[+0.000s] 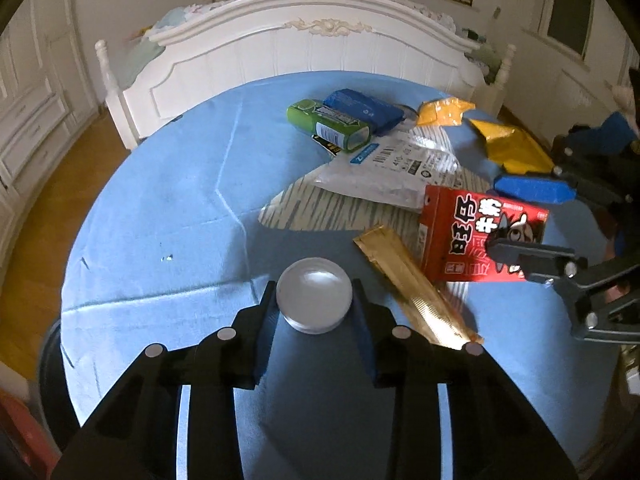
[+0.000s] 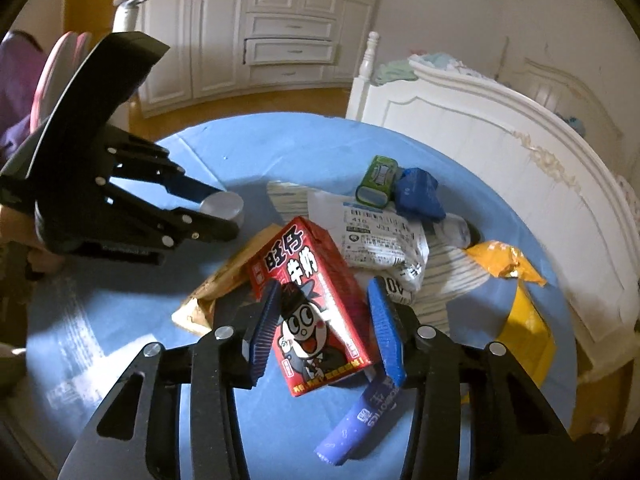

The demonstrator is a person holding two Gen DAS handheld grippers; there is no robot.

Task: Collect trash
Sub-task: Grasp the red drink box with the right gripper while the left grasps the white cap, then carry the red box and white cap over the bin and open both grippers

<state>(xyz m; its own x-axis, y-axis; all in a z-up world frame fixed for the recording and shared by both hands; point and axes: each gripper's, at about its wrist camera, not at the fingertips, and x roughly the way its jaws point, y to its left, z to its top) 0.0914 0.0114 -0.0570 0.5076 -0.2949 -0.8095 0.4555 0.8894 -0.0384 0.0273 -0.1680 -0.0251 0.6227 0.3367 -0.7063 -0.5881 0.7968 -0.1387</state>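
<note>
A round silver lid (image 1: 314, 296) lies on the blue-covered table (image 1: 160, 200) between the pads of my left gripper (image 1: 314, 294), and both pads touch its sides. The right wrist view shows the same grip on the lid (image 2: 222, 204) from the side. My right gripper (image 2: 324, 312) is shut on a red milk carton (image 2: 316, 308), with one blue pad on each side of it. In the left wrist view the carton (image 1: 472, 232) sits tilted between the right gripper's fingers (image 1: 532, 196). A gold wrapper strip (image 1: 416, 288) lies partly under the carton.
Further back lie a green gum container (image 1: 328, 124), a crumpled blue packet (image 1: 360, 110), a white shipping bag (image 1: 400, 164) and yellow wrappers (image 1: 512, 148). A purple wrapper (image 2: 360, 420) lies below the carton. A white bed footboard (image 1: 304, 52) stands behind the table.
</note>
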